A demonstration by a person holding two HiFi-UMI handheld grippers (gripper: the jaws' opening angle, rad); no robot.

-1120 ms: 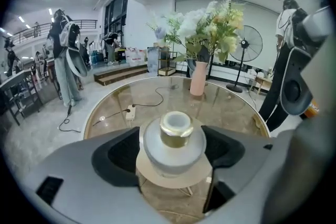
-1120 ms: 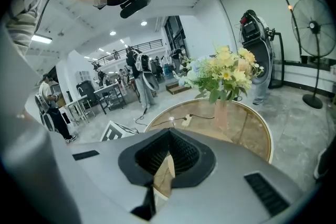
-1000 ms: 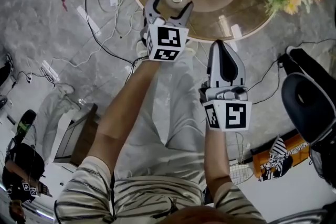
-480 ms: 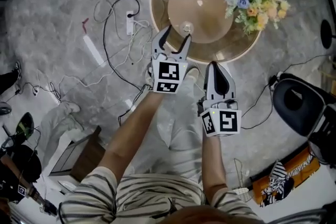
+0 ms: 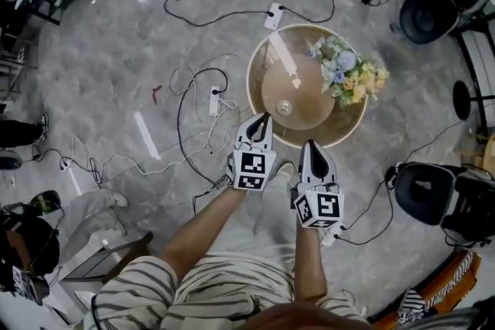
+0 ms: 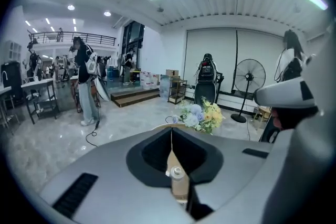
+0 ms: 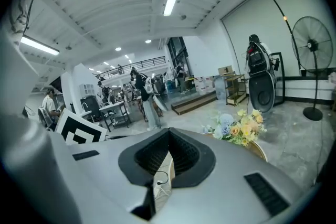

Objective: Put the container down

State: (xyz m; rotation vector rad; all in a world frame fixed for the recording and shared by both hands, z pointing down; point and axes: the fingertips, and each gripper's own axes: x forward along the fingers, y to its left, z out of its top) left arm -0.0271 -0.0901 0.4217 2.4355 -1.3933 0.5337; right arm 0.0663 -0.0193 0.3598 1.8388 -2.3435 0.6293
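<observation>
The container [image 5: 284, 107], a small capped bottle, stood upright on the round table [image 5: 253, 81], on the side nearer the person and well clear of the flowers [image 5: 348, 73]. So the putting-down looked done, and the remaining risks lay in leaving it there undisturbed. The left gripper [image 5: 264, 120] had its jaws pressed together with nothing between them. In its own view the bottle [image 6: 177, 182] showed just beyond the closed tips of the left gripper [image 6: 171, 136], standing free. The tips sat near the bottle and pointed straight at it, so the likeliest mishap was a small forward or sideways drift that nudged it. It looked narrow for its height and would probably tip readily. On a smooth round top with no raised edge that I could make out, it might then roll to the rim and drop to the hard floor. How high the tips hung above the tabletop could not be told from above, so it was uncertain how much room there was. The right gripper [image 5: 310, 145] was also closed on nothing and was held short of the table; the right gripper [image 7: 169, 136] in its own view showed only the floor past its tips, so it posed little threat. A second hazard was the cables [image 5: 193, 100] trailing across the floor beside the table near the person's feet. A step taken without looking might catch one and jolt the table.
</observation>
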